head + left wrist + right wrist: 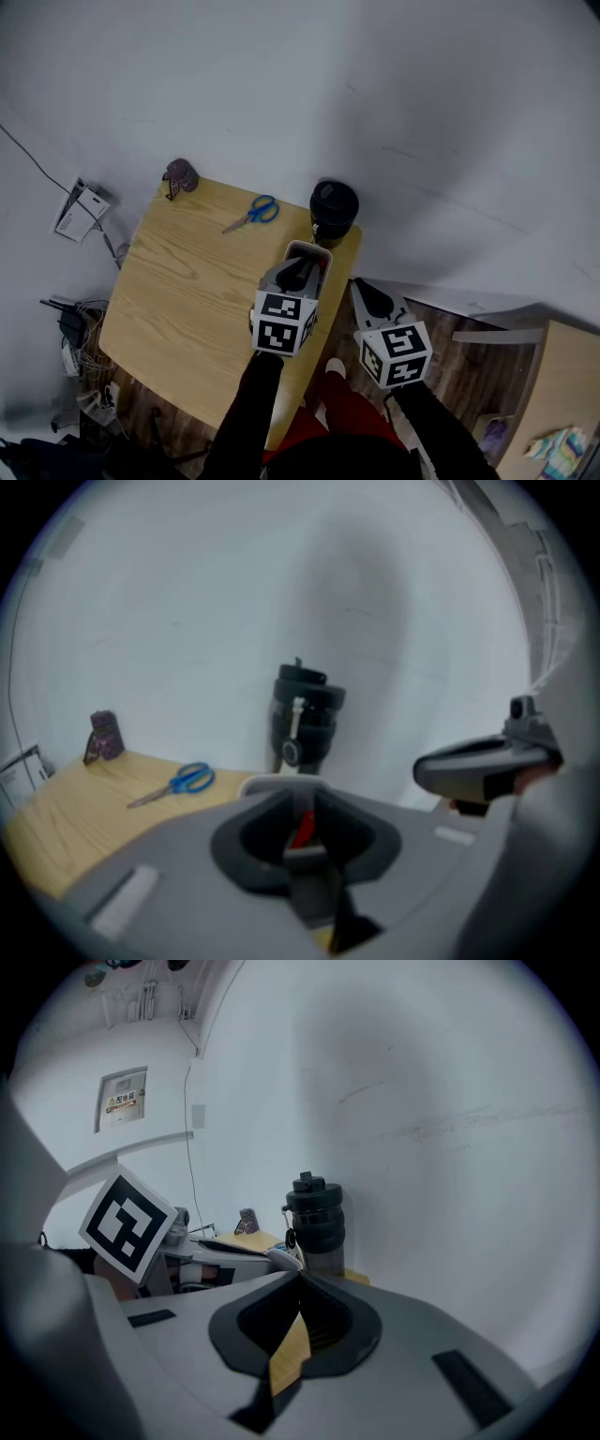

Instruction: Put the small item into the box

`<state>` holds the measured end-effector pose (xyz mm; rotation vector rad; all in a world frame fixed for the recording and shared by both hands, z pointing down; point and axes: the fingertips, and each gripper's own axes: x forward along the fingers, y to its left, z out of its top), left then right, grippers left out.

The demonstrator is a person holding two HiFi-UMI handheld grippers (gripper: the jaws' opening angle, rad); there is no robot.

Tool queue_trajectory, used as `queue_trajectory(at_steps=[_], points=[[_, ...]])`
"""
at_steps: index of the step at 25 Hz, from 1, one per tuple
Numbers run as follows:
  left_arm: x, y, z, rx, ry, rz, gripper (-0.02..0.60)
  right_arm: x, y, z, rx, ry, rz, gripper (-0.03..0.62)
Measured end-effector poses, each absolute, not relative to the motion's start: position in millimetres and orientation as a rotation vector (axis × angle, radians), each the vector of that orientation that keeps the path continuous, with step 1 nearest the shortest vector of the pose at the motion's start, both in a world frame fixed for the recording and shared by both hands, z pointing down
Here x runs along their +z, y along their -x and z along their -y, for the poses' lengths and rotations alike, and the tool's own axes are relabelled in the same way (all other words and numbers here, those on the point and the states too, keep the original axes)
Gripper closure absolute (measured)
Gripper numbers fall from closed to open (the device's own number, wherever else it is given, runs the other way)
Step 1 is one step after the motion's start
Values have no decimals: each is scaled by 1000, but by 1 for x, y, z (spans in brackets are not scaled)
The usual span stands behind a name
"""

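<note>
The left gripper (302,272) clamps a small red item (303,828) over the white rectangular box (309,246); the right gripper (363,291) is clenched empty.

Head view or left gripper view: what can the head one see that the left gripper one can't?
Only the head view shows the floor cables, the person's black sleeves and the marker cube on the left gripper. Only the left gripper view clearly shows the small red item pinched between its jaws. Both show the blue scissors, the black bottle, the white box and the right gripper.
</note>
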<state>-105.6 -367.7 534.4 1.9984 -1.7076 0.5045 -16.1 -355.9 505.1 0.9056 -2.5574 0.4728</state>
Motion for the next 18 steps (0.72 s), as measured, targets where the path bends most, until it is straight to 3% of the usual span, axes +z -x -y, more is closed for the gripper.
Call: queue_trajectory(at_steps=[11, 18], points=[[502, 109, 352, 478, -2037, 1760, 575, 481, 16, 342, 437, -922, 2597, 586], [476, 110, 330, 401, -2082, 1771, 578, 462, 13, 328, 415, -953, 2622, 586]])
